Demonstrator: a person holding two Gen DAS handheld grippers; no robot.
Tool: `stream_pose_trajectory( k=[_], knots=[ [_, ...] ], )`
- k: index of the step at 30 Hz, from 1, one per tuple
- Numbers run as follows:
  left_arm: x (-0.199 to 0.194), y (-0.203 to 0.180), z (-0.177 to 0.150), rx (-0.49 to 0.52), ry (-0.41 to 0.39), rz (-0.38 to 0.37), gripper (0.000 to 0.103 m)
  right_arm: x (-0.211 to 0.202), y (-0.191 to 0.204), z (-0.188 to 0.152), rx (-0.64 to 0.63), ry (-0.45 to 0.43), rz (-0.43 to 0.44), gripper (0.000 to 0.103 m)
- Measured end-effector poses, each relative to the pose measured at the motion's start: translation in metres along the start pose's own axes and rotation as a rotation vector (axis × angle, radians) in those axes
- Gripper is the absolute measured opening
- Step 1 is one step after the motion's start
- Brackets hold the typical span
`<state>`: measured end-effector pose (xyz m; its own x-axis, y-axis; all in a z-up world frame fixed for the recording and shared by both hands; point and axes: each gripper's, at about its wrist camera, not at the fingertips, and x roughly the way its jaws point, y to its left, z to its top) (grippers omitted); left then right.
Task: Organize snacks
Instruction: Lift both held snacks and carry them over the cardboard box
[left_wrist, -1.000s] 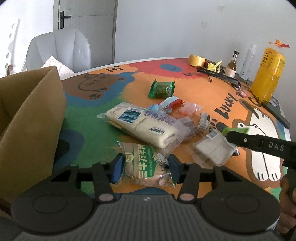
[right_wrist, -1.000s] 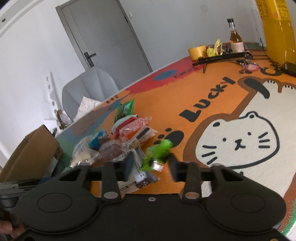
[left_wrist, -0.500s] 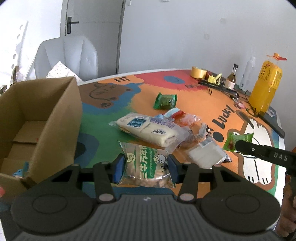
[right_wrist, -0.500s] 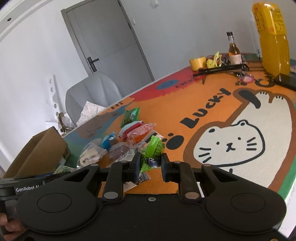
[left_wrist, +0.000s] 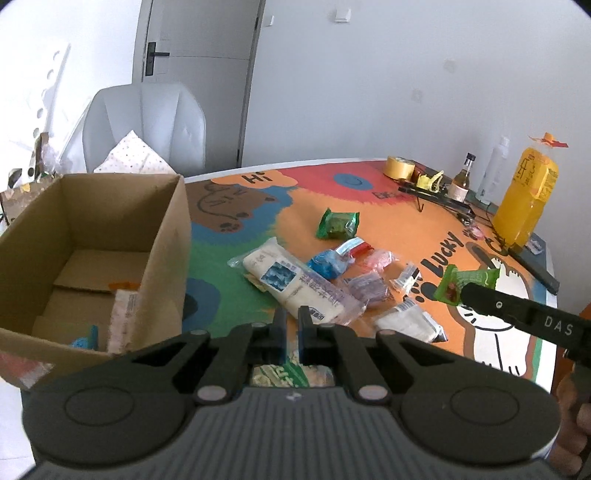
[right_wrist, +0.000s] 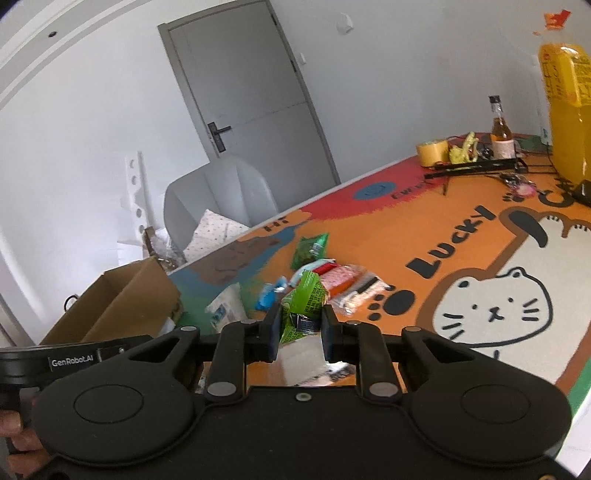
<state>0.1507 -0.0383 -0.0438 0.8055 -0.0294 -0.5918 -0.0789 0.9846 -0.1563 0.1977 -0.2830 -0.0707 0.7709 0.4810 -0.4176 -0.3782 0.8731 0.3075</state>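
Two hand-held grippers are at work above a bench covered with a bright cartoon mat. The left hand-held gripper has just been closing; its jaws now stand almost together, and a green-and-white snack bag shows through the gap behind them, so they seem to pinch its edge, though the contact itself is hidden. The right hand-held gripper is clamped on a small green snack packet, which hangs clear of the bench; in the left wrist view the same packet sticks out from the gripper's tip. An open cardboard box stands at the left of the bench with a few packets lying inside it. Near the middle of the bench lies a loose heap of snacks: a long white bread pack, a blue packet, a red one and, set a little apart toward the far side, a dark green packet. At the far right edge stand a tall yellow bag, a small brown bottle and a roll of yellow tape. A grey chair stands behind the box.
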Motion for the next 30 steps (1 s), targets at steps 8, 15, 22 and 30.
stream_pose_trajectory(
  k=[8, 15, 22, 30],
  knots=[
    [0.009, -0.005, -0.008, 0.038, 0.035, 0.028, 0.064, 0.001, 0.001, -0.005, 0.001, 0.019, -0.003, 0.020],
    [0.024, -0.009, -0.021, 0.061, 0.073, 0.019, 0.076, 0.002, -0.004, -0.012, 0.018, 0.036, -0.022, 0.020],
    [0.038, -0.011, -0.038, 0.104, 0.103, 0.038, 0.080, 0.009, -0.008, -0.022, 0.025, 0.068, -0.031, 0.020],
    [0.047, -0.008, -0.043, 0.086, 0.116, 0.032, 0.080, 0.011, -0.007, -0.026, 0.022, 0.077, -0.038, 0.021]
  ],
)
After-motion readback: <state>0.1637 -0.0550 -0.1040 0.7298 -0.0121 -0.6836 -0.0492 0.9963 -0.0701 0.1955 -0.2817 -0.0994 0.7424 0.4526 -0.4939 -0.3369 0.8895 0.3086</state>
